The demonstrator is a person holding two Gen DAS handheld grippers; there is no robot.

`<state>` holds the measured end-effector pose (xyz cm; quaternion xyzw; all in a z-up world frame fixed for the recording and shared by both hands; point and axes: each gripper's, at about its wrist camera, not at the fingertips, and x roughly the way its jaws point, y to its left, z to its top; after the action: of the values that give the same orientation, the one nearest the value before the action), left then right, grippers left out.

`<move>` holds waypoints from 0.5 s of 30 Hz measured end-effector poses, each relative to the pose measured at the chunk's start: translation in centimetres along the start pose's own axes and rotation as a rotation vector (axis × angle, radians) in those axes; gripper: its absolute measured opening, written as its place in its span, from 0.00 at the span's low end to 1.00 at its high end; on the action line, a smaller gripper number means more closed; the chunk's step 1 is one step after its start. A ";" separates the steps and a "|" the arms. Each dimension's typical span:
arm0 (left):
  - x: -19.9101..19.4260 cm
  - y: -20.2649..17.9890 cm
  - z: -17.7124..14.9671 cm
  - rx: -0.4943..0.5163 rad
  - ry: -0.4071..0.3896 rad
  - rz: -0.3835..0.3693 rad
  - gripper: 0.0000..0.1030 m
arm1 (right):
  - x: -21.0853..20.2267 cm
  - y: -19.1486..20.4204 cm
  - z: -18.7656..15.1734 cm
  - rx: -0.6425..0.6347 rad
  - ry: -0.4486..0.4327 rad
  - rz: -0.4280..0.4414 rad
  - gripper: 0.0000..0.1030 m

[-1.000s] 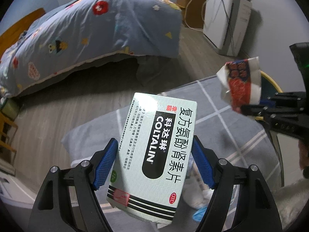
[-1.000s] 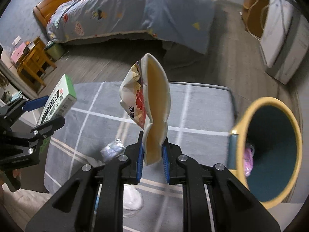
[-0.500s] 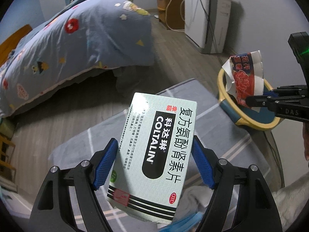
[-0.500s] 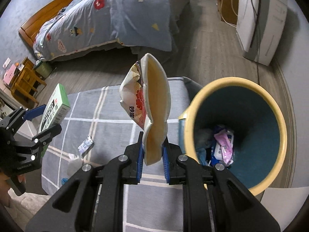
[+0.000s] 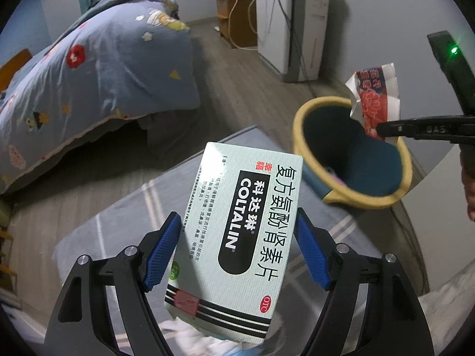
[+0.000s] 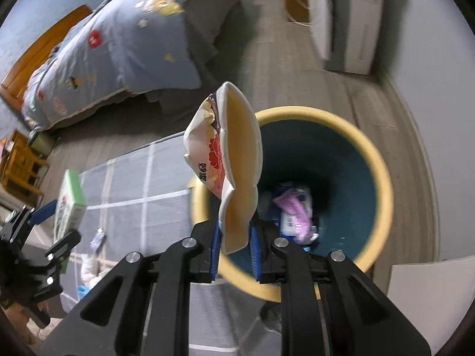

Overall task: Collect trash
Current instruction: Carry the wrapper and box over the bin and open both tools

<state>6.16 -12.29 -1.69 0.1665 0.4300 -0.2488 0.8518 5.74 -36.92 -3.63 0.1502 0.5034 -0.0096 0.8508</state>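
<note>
My left gripper [image 5: 237, 249] is shut on a pale green COLTALIN medicine box [image 5: 240, 231], held above the grey checked rug [image 5: 124, 216]. The box also shows at the left of the right wrist view [image 6: 69, 207]. My right gripper [image 6: 234, 249] is shut on a crumpled white and red snack wrapper [image 6: 234, 163], held right over the near rim of the yellow bin [image 6: 383, 178]. The bin has a dark teal inside with pink and white trash [image 6: 294, 213] at the bottom. In the left wrist view the wrapper [image 5: 375, 101] hangs over the bin [image 5: 299, 124].
A bed with a blue patterned quilt [image 5: 98, 68] stands at the back left. A white appliance [image 5: 285, 20] and a wooden cabinet [image 5: 234, 14] stand against the far wall. Small scraps [image 6: 98, 238] lie on the rug. A wooden stool [image 6: 17, 163] stands far left.
My right gripper has carried the wrapper from beside the bin to over its opening. My left gripper has moved with the box closer to the bin.
</note>
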 end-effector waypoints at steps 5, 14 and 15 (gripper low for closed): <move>0.2 -3.3 1.1 0.056 -0.027 -0.015 0.74 | 0.5 -3.3 0.0 0.088 0.024 -0.028 0.16; 3.8 -8.9 3.3 0.097 0.020 -0.092 0.74 | 2.9 -6.9 -1.0 0.199 0.119 -0.038 0.16; 4.1 -9.2 3.6 0.102 0.023 -0.096 0.74 | 3.1 -7.4 -1.0 0.211 0.125 -0.037 0.16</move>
<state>5.32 -22.77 -3.60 0.1918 0.4340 -0.3088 0.8243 5.15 -43.28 -8.56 0.2298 0.5546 -0.0687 0.7968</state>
